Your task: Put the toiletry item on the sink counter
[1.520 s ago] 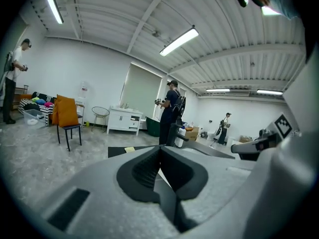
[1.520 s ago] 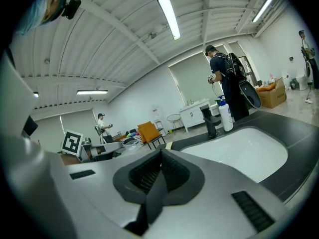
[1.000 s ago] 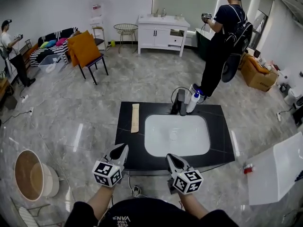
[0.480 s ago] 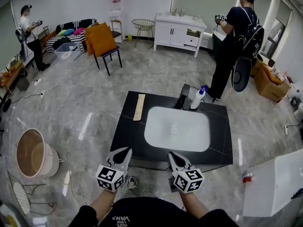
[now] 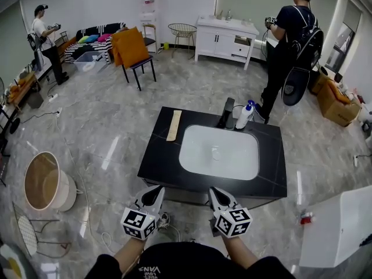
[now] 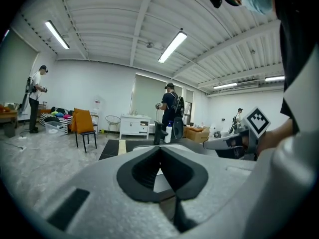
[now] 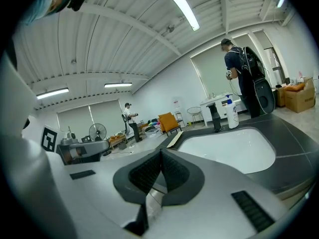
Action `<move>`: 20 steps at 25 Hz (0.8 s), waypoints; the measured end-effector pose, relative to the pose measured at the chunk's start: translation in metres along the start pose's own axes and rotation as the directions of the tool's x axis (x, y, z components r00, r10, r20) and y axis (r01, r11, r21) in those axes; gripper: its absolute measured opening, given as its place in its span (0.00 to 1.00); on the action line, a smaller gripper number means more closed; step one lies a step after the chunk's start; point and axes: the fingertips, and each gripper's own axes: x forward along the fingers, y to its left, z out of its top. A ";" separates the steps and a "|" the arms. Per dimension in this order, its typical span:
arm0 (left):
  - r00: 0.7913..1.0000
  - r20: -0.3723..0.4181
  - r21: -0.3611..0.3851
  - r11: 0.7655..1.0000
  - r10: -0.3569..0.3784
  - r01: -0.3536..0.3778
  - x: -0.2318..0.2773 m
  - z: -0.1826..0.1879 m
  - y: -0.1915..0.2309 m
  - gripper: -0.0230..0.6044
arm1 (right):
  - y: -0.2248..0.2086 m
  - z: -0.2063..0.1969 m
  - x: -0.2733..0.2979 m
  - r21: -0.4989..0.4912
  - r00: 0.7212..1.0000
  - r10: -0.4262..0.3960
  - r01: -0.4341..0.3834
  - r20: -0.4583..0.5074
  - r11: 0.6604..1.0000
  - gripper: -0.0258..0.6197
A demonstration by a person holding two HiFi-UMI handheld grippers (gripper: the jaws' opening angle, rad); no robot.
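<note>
Bottle [image 5: 244, 116], white with a blue top, stands at the far edge of the sink counter [image 5: 160, 156], just beside the black faucet [image 5: 227, 113], well apart from both grippers. Left gripper [image 5: 157, 190] and right gripper [image 5: 214, 192] hover off the counter's near edge, jaws pressed together, holding nothing. Any label on the bottle is too small to read

White slab [image 5: 343, 225] at 4 o'clock is cut off by the edge, idk what it is. Red thing [image 5: 306, 218] next to it = too small to ID. Bottle [image 5: 244, 116] label unreadable tbh.
</note>
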 end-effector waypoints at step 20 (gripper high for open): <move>1.000 -0.018 0.028 0.999 -0.018 0.019 -0.027 -0.023 -0.047 0.05 | 0.006 -0.029 -0.042 -0.034 0.999 -0.002 0.000 -0.049 0.999 0.04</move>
